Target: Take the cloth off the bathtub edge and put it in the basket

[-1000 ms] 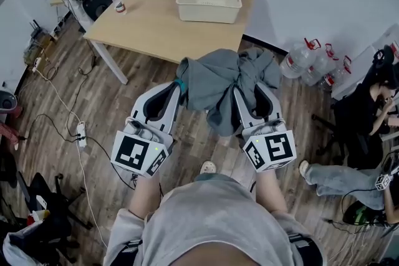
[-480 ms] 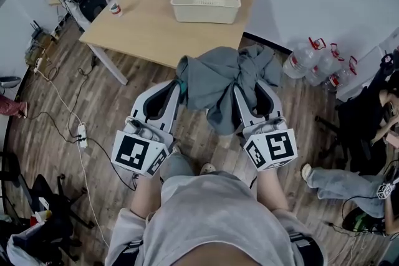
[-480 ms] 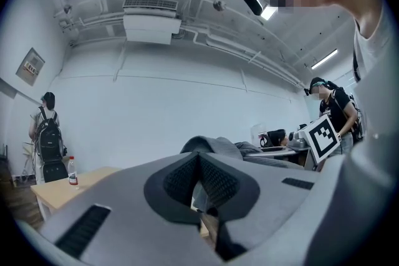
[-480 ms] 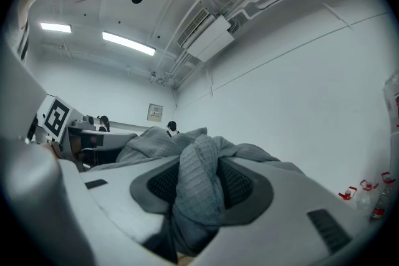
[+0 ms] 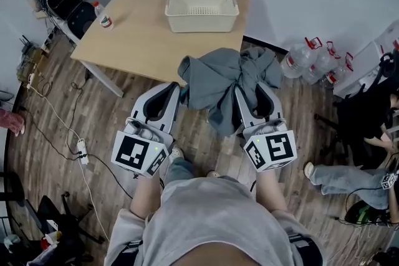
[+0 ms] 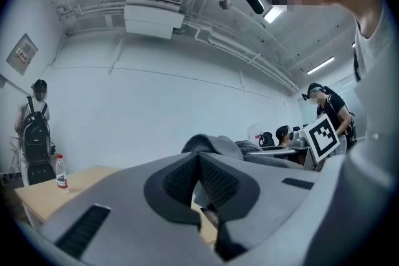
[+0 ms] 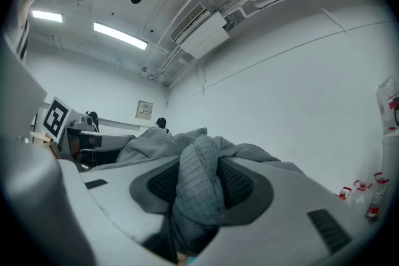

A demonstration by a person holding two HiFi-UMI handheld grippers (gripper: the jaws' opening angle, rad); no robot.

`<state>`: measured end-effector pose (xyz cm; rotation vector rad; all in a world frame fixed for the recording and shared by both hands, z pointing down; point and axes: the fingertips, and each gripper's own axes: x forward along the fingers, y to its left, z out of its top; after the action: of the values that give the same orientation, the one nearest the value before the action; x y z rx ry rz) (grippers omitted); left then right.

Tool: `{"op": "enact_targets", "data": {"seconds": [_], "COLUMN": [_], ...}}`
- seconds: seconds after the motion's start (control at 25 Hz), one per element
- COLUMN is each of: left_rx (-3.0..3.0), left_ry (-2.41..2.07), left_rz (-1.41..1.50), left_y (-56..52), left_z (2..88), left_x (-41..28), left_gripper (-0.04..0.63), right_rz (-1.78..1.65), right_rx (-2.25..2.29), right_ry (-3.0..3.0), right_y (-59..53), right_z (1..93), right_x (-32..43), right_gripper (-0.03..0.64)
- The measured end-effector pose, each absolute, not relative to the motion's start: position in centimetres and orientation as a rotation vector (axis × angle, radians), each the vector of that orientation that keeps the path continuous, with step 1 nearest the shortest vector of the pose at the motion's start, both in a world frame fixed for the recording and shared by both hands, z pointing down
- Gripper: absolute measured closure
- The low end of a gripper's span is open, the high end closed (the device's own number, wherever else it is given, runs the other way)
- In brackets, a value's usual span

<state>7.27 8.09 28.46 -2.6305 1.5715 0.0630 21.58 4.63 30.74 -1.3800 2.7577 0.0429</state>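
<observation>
Carrying the grey cloth (image 5: 225, 79) slung between left gripper (image 5: 177, 90) and right gripper (image 5: 239, 90), each clamped on a fold, probably calls for level, matched travel until it hangs over the cream basket (image 5: 201, 22) on the wooden table (image 5: 143, 31).

Jaw tips of left gripper (image 5: 178, 89) and right gripper (image 5: 240, 94) under cloth (image 5: 221, 79), seated person (image 5: 368, 124) cut by right edge
</observation>
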Motion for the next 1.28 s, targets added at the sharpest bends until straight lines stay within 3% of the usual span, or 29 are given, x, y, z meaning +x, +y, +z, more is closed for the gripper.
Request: {"op": "enact_targets", "data": {"seconds": [0.96, 1.28], "left_rx": [-2.750, -2.807], "left_ry": [1.329, 1.288], "left_rz": [0.042, 0.061], "left_y": [-3.8, -5.5], "left_z": [28.5, 29.6], "left_x": [-5.7, -6.5], "left_gripper": [0.597, 0.597], "right_rz": [0.029, -0.001], "right_rx": [-1.626, -1.691], "right_ry": [2.609, 2.595], "right_y": [-4.8, -5.9], "right_z": [31.2, 32.0], "right_x": [9.2, 8.2], "right_gripper": [0.454, 0.454]}}
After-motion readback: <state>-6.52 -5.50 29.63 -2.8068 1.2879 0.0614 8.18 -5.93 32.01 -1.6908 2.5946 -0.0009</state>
